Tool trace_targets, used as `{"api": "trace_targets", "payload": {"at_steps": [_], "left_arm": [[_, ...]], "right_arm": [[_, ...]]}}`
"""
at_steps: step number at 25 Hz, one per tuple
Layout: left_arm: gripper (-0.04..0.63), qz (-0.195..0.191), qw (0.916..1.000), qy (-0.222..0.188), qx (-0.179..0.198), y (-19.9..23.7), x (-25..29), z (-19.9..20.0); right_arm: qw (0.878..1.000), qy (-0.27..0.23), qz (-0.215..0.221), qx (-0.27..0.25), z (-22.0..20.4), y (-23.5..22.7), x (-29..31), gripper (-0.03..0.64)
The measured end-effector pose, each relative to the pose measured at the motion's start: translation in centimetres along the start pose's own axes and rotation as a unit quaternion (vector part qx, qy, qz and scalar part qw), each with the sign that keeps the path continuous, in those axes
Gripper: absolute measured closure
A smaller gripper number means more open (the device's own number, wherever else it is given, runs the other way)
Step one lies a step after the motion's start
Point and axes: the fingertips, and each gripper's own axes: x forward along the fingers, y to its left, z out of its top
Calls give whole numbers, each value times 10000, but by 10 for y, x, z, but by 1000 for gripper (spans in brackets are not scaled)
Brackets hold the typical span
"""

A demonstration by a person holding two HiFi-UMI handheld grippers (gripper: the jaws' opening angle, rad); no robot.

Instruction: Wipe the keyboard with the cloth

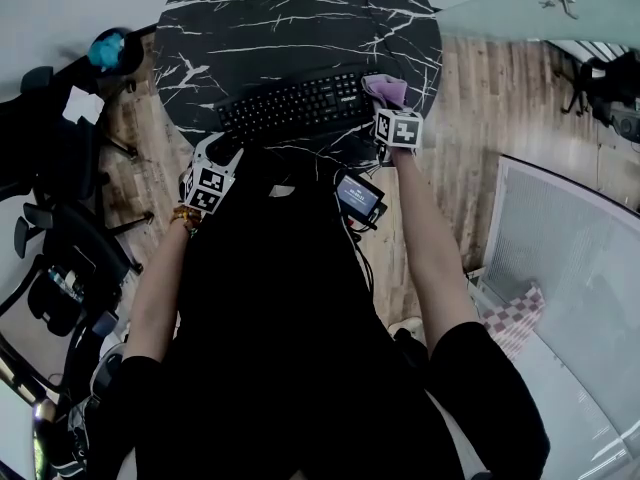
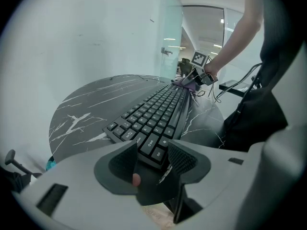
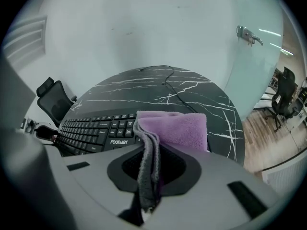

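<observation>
With left gripper: jaws apart, straddling the end corner of the black keyboard, keys running straight ahead across the marble table. With right gripper: clamped on the purple cloth, folded end spread just ahead over the keyboard's other end, keys off to its left.

The person wears a black short-sleeved top and a beaded bracelet at the left wrist. The left hand-held gripper and the right hand-held gripper share one build: a pale grey moulded shell, rounded at the mouth, with black ribbed pads lining the jaws and dark slots in the casing. Each carries a white cube printed with black square markers.
</observation>
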Motion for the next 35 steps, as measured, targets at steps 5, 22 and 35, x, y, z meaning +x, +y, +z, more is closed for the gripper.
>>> {"api": "trace_targets", "payload": {"at_steps": [5,22,35], "left_arm": [[393,15,10000,-6,5,1,1,0],[393,2,10000,-41,21,0,1,-1],[393,-21,10000,-66,12,0,0,0]], "right_arm": [[10000,-36,35,47,0,3,0,565],[9990,27,397,-216,-7,37,2,565],[9899,107,828,-1143,-15,96,8,565]]}}
